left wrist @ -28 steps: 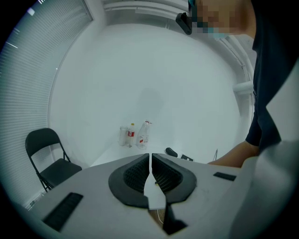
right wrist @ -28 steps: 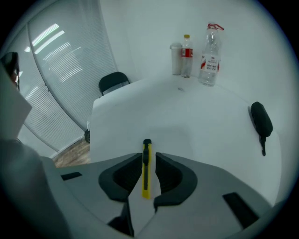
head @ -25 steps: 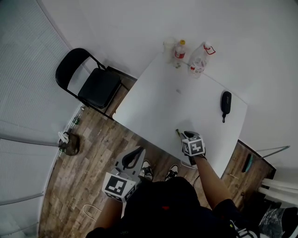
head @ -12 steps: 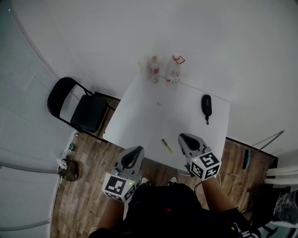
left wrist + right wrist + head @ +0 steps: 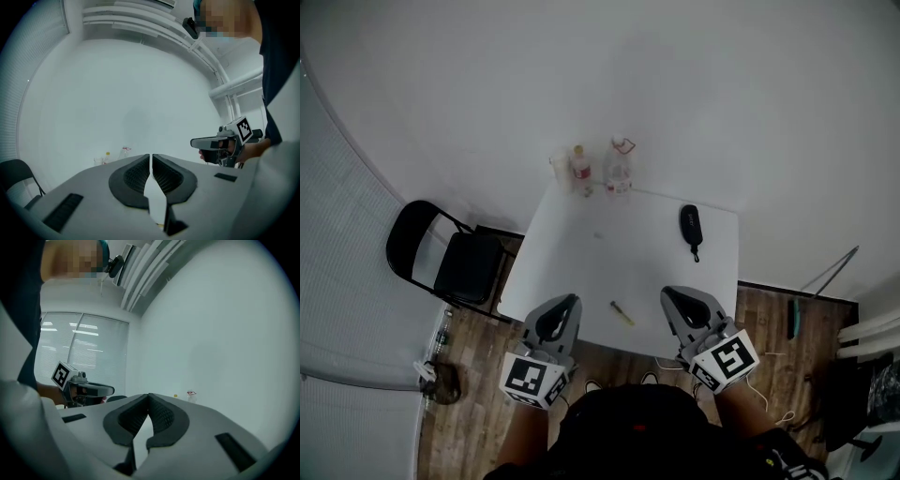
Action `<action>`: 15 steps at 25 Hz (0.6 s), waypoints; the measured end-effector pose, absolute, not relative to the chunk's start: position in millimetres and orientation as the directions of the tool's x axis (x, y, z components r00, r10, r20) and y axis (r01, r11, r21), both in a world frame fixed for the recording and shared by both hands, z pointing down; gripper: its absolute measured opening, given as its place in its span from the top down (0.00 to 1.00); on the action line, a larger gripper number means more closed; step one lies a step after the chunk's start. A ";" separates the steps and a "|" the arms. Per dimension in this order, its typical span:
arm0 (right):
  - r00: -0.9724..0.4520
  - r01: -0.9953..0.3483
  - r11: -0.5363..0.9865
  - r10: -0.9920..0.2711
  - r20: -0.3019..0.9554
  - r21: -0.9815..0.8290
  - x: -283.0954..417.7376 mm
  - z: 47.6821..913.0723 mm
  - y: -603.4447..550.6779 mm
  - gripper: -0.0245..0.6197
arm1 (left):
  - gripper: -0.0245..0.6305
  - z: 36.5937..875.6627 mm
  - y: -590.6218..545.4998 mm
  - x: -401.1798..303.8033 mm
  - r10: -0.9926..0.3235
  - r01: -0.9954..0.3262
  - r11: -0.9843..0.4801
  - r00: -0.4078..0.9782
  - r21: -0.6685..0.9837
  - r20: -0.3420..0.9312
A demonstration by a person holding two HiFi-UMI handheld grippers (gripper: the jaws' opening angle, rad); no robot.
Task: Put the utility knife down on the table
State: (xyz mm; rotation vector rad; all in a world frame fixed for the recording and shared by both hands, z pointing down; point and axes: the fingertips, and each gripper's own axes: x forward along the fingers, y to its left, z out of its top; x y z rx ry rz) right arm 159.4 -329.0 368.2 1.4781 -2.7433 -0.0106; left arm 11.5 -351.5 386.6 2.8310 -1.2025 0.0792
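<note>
The utility knife (image 5: 622, 313), thin and yellowish, lies flat on the white table (image 5: 656, 272) near its front edge, midway between my two grippers. My left gripper (image 5: 560, 312) hovers at the table's front left, jaws closed tip to tip and holding nothing. My right gripper (image 5: 679, 302) is held over the front right edge, also shut and empty. In the left gripper view its own jaws (image 5: 150, 157) meet, and the right gripper (image 5: 220, 143) shows at the right. The right gripper view shows closed jaws (image 5: 148, 397) and the left gripper (image 5: 82, 389) beyond.
Two bottles (image 5: 618, 171) and a cup (image 5: 560, 168) stand at the table's far edge by the wall. A black case (image 5: 691, 224) lies at the back right. A black folding chair (image 5: 441, 260) stands left of the table on the wooden floor.
The right gripper let go of the knife and drew back toward the person, now shut and empty. The knife stays on the table. The head view has pulled back and up.
</note>
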 end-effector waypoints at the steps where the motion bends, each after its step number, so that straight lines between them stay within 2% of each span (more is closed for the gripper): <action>1: -0.545 -0.838 0.545 -0.839 0.014 0.018 162.5 366.0 -328.7 0.93 | 0.91 387.4 -351.2 13.4 -0.714 -0.717 -0.696 0.697 0.042 0.073; 15: -0.550 -0.835 0.550 -0.835 0.020 0.009 157.5 365.1 -331.7 0.93 | 0.91 392.7 -348.5 10.6 -0.715 -0.719 -0.694 0.695 0.038 0.082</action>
